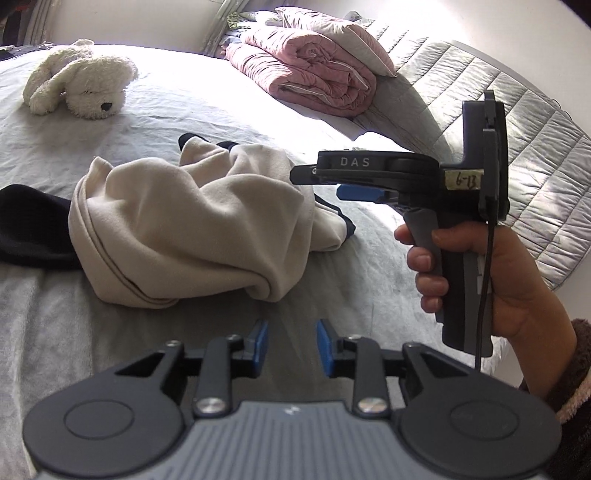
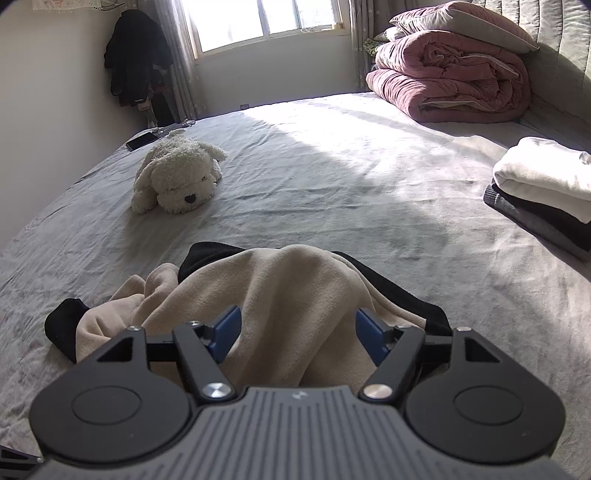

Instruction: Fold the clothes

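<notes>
Crumpled cream fleece garment with dark trim (image 2: 280,295) mid grey-sheeted bed (image 2: 332,177). My right gripper (image 2: 299,332) spread wide around cream fold, left gripper (image 1: 291,345) open, empty. White plush dog (image 2: 177,177) beyond garment, rolled pink quilt (image 2: 450,77) by headboard, sunlit window (image 2: 266,18) behind.

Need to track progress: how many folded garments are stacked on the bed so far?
3 by the layers showing: a white one on top, a black one beneath, a grey one at the bottom. The stack is cut off at the right wrist view's edge; more may be hidden.

Raised letters "DAS" on the black top of the right gripper (image 1: 325,182), seen from the left wrist camera. Handwritten "6-13" on a strip of pale tape (image 1: 463,180) stuck near that gripper's body. Nothing else readable in either view.
</notes>
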Tool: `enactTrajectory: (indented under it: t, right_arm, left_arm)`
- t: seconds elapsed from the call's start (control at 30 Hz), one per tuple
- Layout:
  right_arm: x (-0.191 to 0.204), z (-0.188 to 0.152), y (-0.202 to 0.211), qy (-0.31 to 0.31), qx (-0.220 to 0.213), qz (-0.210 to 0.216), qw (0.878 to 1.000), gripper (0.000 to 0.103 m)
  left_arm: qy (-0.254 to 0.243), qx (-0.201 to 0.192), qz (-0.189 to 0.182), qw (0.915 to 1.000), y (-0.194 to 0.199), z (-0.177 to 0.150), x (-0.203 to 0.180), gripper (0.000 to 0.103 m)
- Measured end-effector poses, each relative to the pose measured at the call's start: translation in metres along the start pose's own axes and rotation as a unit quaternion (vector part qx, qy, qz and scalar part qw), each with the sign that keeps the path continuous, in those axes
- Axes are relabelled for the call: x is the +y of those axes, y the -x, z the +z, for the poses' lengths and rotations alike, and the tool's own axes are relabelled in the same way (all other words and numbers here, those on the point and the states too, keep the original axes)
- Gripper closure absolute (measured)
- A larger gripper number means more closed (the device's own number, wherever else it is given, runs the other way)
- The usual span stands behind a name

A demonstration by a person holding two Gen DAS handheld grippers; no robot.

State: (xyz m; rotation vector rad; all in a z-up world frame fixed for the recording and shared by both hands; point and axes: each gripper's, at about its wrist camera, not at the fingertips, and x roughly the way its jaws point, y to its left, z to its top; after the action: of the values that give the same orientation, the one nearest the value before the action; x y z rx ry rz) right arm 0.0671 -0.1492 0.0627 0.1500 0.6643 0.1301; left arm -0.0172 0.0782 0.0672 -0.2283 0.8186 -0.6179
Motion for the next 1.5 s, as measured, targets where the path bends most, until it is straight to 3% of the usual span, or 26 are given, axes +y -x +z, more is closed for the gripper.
enactTrajectory:
  t: [0.27,0.57,0.73,1.37,1.5]
  right_arm:
    - [-0.011,0.003,-0.002,-0.018,-0.001,-0.012,1.0,0.027]
    - [-0.025,-0.001,-0.012,-0.046,0.02,-0.019,0.999,0.026]
    - [-0.03,-0.001,-0.012,-0.048,0.021,-0.027,0.998,0.022]
    - [-0.059,-0.001,-0.015,-0.089,0.036,-0.026,0.995,0.018]
    - [-0.055,0.002,-0.011,-0.095,0.028,-0.019,0.995,0.018]
  left_arm:
    - [0.002,-0.025,0.008,0.9996,0.012,0.012,0.003,0.06]
    - [0.008,-0.056,0.07,0.996,0.01,0.024,0.02,0.039]
    - [0.021,-0.058,0.103,0.9928,0.004,0.031,0.033,0.032]
    - [0.146,-0.068,0.129,0.9786,-0.021,0.052,0.083,0.032]
    - [0.181,-0.069,0.117,0.974,-0.029,0.05,0.091,0.041]
